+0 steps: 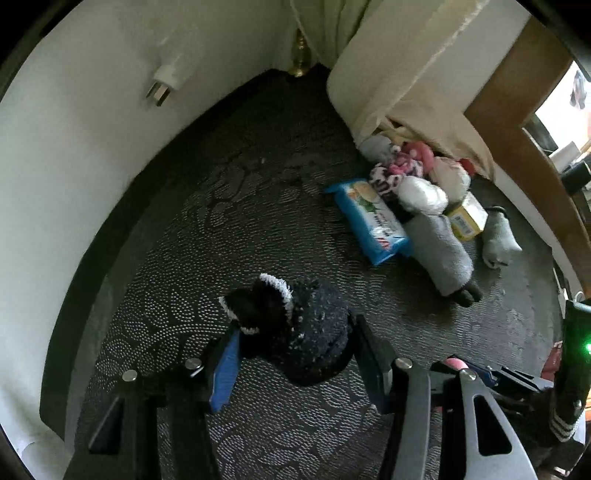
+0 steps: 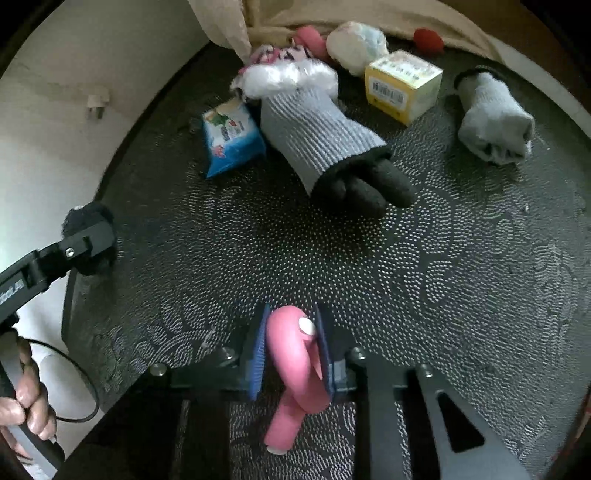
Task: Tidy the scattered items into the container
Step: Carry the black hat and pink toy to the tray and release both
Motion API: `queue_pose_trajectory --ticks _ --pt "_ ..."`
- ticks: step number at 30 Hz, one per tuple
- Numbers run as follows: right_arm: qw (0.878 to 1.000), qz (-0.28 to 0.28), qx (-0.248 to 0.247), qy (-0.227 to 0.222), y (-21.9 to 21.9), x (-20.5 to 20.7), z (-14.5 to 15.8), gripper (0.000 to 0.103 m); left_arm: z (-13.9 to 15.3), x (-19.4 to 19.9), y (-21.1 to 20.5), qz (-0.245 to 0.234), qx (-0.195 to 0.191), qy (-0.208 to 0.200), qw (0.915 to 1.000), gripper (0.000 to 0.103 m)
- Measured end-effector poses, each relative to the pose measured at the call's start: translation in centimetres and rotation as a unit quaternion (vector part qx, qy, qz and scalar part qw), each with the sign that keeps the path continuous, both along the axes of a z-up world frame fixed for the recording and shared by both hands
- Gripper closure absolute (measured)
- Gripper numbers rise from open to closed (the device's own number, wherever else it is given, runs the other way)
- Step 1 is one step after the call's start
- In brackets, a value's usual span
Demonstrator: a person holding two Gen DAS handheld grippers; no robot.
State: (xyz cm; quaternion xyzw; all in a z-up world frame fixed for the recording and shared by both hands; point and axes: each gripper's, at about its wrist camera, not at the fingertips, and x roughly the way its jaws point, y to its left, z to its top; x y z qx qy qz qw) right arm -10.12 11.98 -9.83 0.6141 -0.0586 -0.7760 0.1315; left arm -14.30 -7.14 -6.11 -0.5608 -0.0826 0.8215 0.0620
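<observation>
Landmark: the grey glove with black fingertips [image 2: 325,136] lying on the dark patterned mat [image 2: 461,277]; every place below is told from it
Glove axis: long; cuff toward the cream curtain [image 2: 229,26], black fingertips toward the cameras
Left gripper [image 1: 291,343]: pads closed against a dark navy fuzzy sock [image 1: 295,325]; white-trimmed cuff points away from the camera; held well to the glove's left, near the white wall [image 1: 74,147]
Right gripper [image 2: 290,354]: jaws pinched on a pink flamingo-shaped toy [image 2: 291,369]; its length runs along the fingers; nearer the camera than the glove's fingertips
Just left of the glove: blue wet-wipes pack [image 2: 231,138], touching it
At its cuff: white crumpled plastic bag [image 2: 288,79]; pink-and-white patterned cloth [image 2: 280,55] behind
Right of it: yellow carton box [image 2: 402,85]; then a rolled grey sock [image 2: 495,118], apart
Only in the right wrist view: red ball [image 2: 428,40]; a bare hand [image 2: 26,402] gripping the left handle
Only in the left wrist view: brass fitting [image 1: 301,55] at the wall corner; wooden frame [image 1: 517,92]
Container: cannot tell
</observation>
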Motion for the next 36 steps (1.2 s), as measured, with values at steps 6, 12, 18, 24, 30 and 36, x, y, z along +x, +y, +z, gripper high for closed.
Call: queue_pose_trajectory --ticks 6,12,18,24,30,36 --pt "0.999 -0.013 -0.008 0.05 2.6 2.7 3.0 0.076 2.0 1.4 2.8 -0.019 0.002 0.015 0.9997 0.045" --pt "0.995 -0.062 -0.014 0.074 8.4 6.0 5.0 0.076 3.7 3.1 8.8 -0.06 0.003 0.026 0.9978 0.045" --pt "0.986 -0.136 -0.009 0.097 17.1 9.8 7.6 0.076 5.2 5.9 17.7 -0.129 0.011 0.038 0.9908 0.045" --pt "0.968 -0.222 0.0 0.115 27.2 14.6 9.6 0.076 6.8 9.3 27.1 -0.206 0.023 0.048 0.9771 0.045" --pt "0.947 -0.294 0.01 0.126 35.8 19.3 10.2 0.076 8.3 12.8 35.7 -0.273 0.033 0.06 0.9594 0.045" --pt "0.927 -0.349 0.02 0.139 42.3 23.5 10.9 0.076 9.1 15.8 43.5 -0.33 0.052 0.064 0.9405 0.045"
